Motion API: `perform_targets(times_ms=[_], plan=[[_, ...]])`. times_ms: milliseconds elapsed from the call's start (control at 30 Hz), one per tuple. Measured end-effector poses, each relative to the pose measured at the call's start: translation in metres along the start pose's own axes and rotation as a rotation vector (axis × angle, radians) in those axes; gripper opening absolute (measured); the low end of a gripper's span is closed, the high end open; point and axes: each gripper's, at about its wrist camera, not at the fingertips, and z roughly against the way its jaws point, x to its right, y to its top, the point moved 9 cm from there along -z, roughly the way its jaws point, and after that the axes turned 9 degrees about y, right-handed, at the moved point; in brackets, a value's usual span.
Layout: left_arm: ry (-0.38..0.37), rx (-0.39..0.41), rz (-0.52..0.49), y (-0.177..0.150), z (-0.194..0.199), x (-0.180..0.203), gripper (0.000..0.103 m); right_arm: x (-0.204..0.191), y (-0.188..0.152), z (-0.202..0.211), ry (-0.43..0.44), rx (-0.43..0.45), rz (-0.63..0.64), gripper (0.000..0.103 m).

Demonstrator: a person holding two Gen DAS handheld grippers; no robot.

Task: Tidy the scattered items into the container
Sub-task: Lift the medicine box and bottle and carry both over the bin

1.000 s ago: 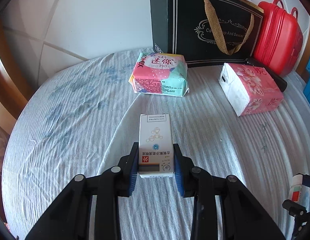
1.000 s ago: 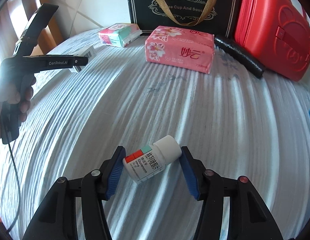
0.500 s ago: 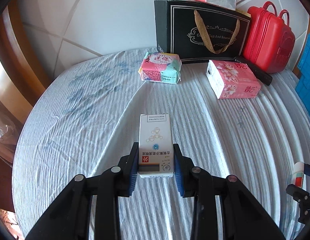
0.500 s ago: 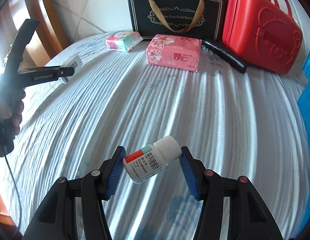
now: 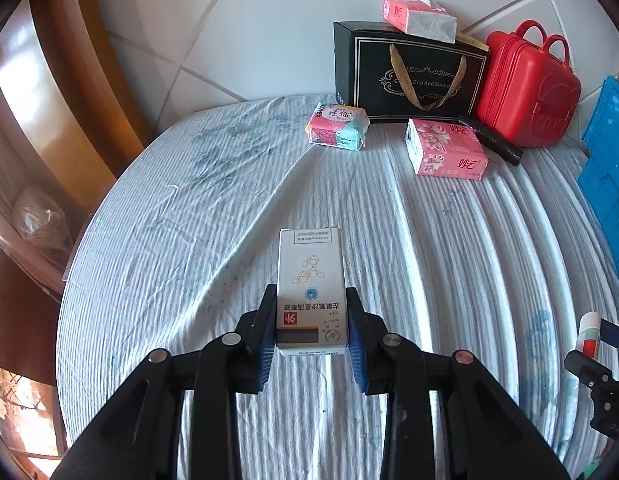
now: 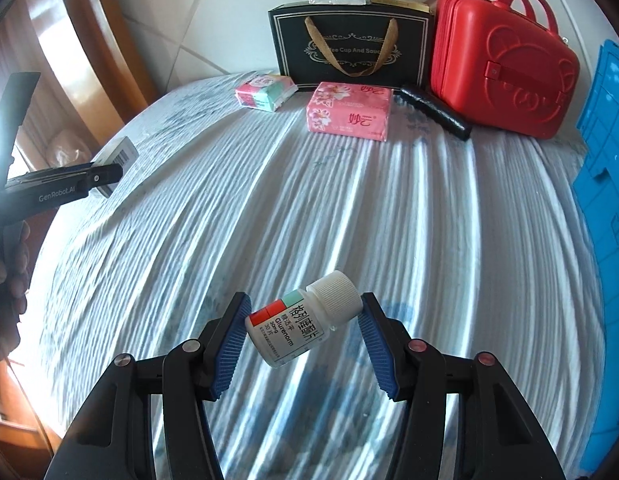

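The left gripper (image 5: 311,322) clamps a white rectangular cardboard medicine box (image 5: 310,280), its long axis pointing forward along the fingers. The right gripper (image 6: 303,330) grips a small white plastic pill bottle (image 6: 299,320), tilted with its cap up and right. Both hang above the striped blue-white cloth (image 6: 269,200). The blue plastic crate (image 6: 601,184), likely the container, lies to the right, nearer the right gripper. Only the right view shows the box's barcoded end (image 6: 119,156); only the left view shows its printed face.
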Motion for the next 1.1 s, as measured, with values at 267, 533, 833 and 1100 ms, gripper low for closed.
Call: perform_targets(times_ms=[267,533,833,1100], plan=[[0.034,0.019,0.043,-0.01,0.059,-0.015,0.031,-0.018,-0.011,0.042,0.037,-0.004,0.038,0.055],[0.062,0.051,0.055,-0.011,0.115,-0.015,0.031,-0.033,-0.006,0.083,0.073,0.018,0.071,0.055],[0.062,0.083,0.057,-0.014,0.166,0.008,0.031,-0.04,0.0,0.127,0.122,0.057,0.109,0.055],[0.074,0.148,0.05,0.004,0.207,0.017,0.031,-0.025,0.007,0.173,0.134,0.108,0.112,0.055]])
